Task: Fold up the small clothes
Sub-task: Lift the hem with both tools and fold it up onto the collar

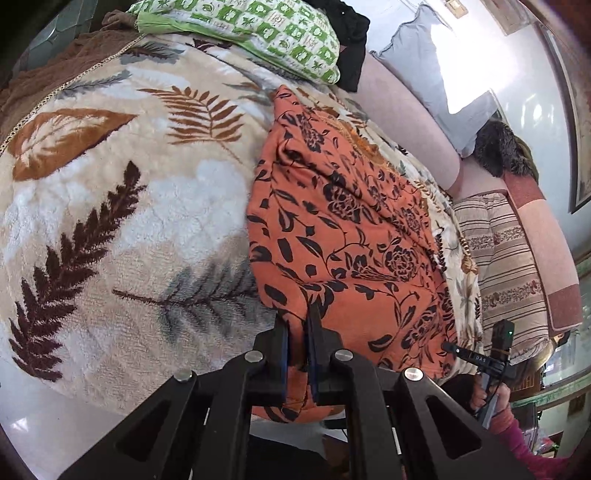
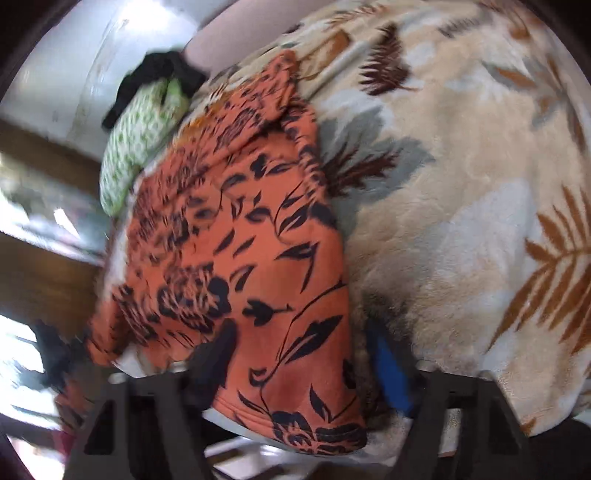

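A: While the left gripper (image 1: pixel 300 321) sits low in its own view, are its jaws pinched on anything?

B: Yes. The two blue-padded fingers (image 1: pixel 313 347) stand almost together, and a fold of the orange garment (image 1: pixel 347 236) runs between them at its near edge. They are clamped on the cloth.

A: And the right gripper (image 2: pixel 299 354)?

B: Its jaws stand wide apart. The black finger (image 2: pixel 218 354) lies at the left, the blue-padded one (image 2: pixel 388 365) at the right, and the near end of the orange garment (image 2: pixel 258 258) lies between them, over the left finger. That view is blurred, so whether either pad touches the cloth I cannot tell.

A: Where does the garment lie?

B: On a plush blanket (image 1: pixel 122 206) printed with brown, grey and rust leaves, spread over a bed. The garment is orange with black flowers and vines, folded lengthwise into a long strip that runs from the grippers away toward the far end of the bed. Its near end hangs just over the blanket's edge.

A: What is beside it?

B: In the left view, the right hand (image 1: pixel 487 395) holding the other gripper's handle shows at the lower right, in a pink sleeve. Just past it is a striped cushion (image 1: pixel 506 266).

A: And farther off?

B: A green-and-white checked pillow (image 1: pixel 266 33) lies at the far end of the blanket, beyond the garment's tip, with a black cloth (image 1: pixel 351 40) touching it. A pale grey pillow (image 1: pixel 424 70) leans by the wall.
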`<state>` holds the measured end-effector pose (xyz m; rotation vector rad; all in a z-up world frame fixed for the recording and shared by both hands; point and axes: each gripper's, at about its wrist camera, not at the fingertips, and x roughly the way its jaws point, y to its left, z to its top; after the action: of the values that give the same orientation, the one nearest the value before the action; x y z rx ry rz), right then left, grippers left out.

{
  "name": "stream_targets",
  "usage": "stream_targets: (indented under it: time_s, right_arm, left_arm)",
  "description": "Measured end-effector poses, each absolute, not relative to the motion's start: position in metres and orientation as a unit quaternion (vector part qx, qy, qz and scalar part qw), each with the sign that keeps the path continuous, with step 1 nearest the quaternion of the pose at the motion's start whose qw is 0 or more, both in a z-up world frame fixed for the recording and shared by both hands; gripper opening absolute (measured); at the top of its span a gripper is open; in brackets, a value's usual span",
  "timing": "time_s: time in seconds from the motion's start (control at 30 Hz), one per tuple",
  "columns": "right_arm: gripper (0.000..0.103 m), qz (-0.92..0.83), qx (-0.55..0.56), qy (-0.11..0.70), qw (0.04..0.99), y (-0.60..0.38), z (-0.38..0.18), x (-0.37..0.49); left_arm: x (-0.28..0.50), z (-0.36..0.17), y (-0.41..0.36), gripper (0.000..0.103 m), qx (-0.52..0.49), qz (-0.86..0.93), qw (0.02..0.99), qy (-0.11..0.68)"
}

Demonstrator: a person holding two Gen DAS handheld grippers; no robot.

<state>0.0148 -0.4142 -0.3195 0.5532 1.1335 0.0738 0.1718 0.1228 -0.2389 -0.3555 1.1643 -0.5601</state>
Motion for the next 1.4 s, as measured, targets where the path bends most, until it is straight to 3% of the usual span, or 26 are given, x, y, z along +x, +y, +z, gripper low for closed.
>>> stream_targets:
  time_s: [0.13, 0.27, 0.5, 0.57, 0.7, 0.77, 0.9, 1.07, 1.1, 1.17, 1.23, 1.27, 1.3, 1.4]
  right_arm:
    - [0.007, 0.048, 0.260, 0.537, 0.801, -0.412, -0.304, 0.019]
    - [0.007, 0.096, 0.299, 0.490, 0.813, -0.429, -0.263, 0.050]
    - [0.007, 0.064, 0.363, 0.377, 0.850, -0.486, -0.204, 0.192]
    - [0.007, 0.042, 0.395, 0.370, 0.840, -0.509, -0.214, 0.245]
    - [0.010, 0.004, 0.449, 0.390, 0.804, -0.548, -0.272, 0.333]
    - [0.010, -0.003, 0.502, 0.401, 0.767, -0.565, -0.309, 0.353]
    - [0.010, 0.035, 0.595, 0.343, 0.726, -0.589, -0.347, 0.344]
    - [0.011, 0.065, 0.610, 0.302, 0.730, -0.599, -0.324, 0.323]
    - [0.014, 0.066, 0.599, 0.302, 0.738, -0.594, -0.315, 0.321]
    - [0.027, 0.068, 0.566, 0.303, 0.764, -0.583, -0.291, 0.316]
    - [0.052, 0.062, 0.547, 0.301, 0.779, -0.573, -0.276, 0.318]
    - [0.083, 0.049, 0.548, 0.292, 0.782, -0.571, -0.271, 0.314]
    - [0.091, 0.026, 0.551, 0.276, 0.787, -0.571, -0.266, 0.308]
    - [0.090, -0.016, 0.530, 0.264, 0.806, -0.569, -0.249, 0.298]
  left_arm:
    - [0.183, -0.237, 0.120, 0.008, -0.152, -0.258, 0.784, 0.544]
    - [0.218, -0.205, 0.116, 0.008, -0.161, -0.281, 0.789, 0.522]
    - [0.367, -0.152, 0.064, 0.008, -0.146, -0.291, 0.803, 0.499]
    - [0.421, -0.160, 0.046, 0.010, -0.148, -0.272, 0.804, 0.507]
    - [0.500, -0.226, 0.030, 0.011, -0.142, -0.165, 0.802, 0.556]
    - [0.507, -0.251, 0.030, 0.011, -0.136, -0.132, 0.809, 0.557]
    - [0.486, -0.265, 0.040, 0.011, -0.165, -0.135, 0.815, 0.539]
    - [0.412, -0.222, 0.032, 0.012, -0.157, -0.126, 0.862, 0.466]
    - [0.392, -0.215, 0.024, 0.015, -0.156, -0.127, 0.868, 0.454]
    - [0.370, -0.208, 0.007, 0.033, -0.157, -0.130, 0.871, 0.448]
    - [0.348, -0.212, -0.015, 0.033, -0.163, -0.125, 0.875, 0.438]
    - [0.339, -0.217, -0.023, 0.033, -0.165, -0.128, 0.877, 0.434]
    - [0.333, -0.224, -0.031, 0.033, -0.163, -0.128, 0.878, 0.431]
    - [0.341, -0.247, -0.045, 0.033, -0.123, -0.110, 0.869, 0.466]
